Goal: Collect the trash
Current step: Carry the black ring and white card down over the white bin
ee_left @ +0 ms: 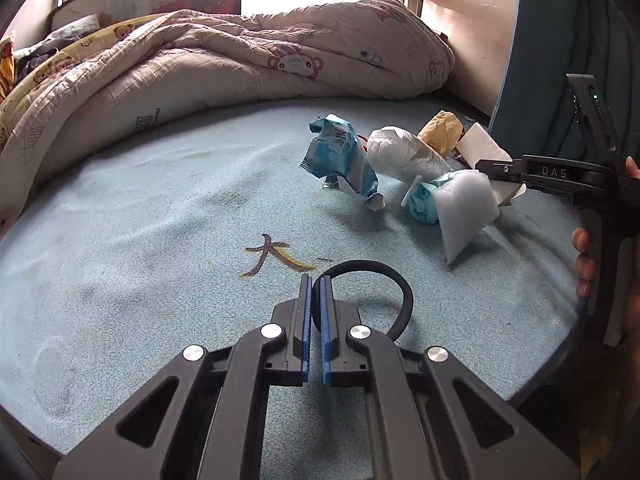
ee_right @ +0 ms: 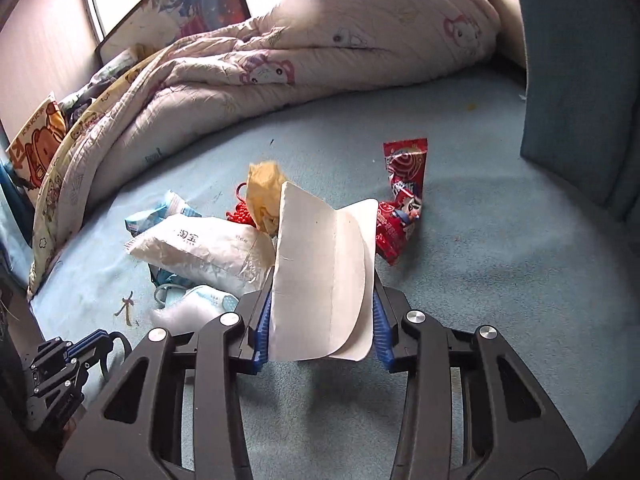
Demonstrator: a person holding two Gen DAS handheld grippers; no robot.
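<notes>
One white card [ee_right: 320, 276], perhaps six other scraps.

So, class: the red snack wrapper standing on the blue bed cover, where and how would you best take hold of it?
Grip the red snack wrapper at its upright flat top edge, coming from above with one pad on each face. It stands tall and thin, its crumpled base resting on the blue bed cover, so the top looks the easiest part to pinch.
</notes>
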